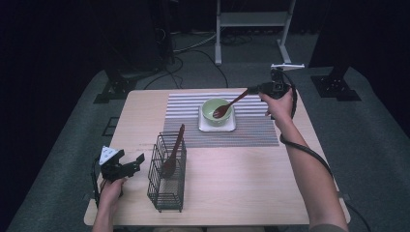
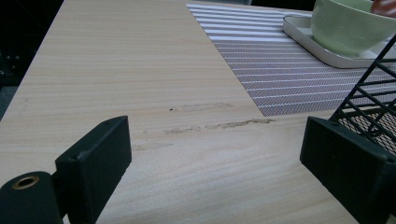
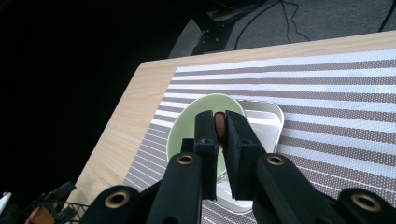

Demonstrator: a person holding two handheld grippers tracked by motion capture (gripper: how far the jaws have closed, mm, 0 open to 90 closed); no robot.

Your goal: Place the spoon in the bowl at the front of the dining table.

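Observation:
My right gripper (image 1: 251, 90) is shut on the handle of a brown wooden spoon (image 1: 229, 105), at the table's far right. The spoon slants down to the left, and its head lies in a pale green bowl (image 1: 210, 107) on a white square plate (image 1: 203, 126). In the right gripper view the handle (image 3: 218, 125) shows as a brown strip pinched between the jaws of my right gripper (image 3: 218, 116), above the bowl (image 3: 187, 126). My left gripper (image 1: 138, 162) rests near the front left edge, open, with bare table between the jaws of the left gripper (image 2: 215, 140).
A black wire basket (image 1: 167, 179) stands right of the left gripper, and a second wooden spoon (image 1: 173, 154) leans in it. The plate sits on a striped placemat (image 1: 251, 130). The basket (image 2: 369, 98) is close by one left jaw. Dark floor and stands surround the table.

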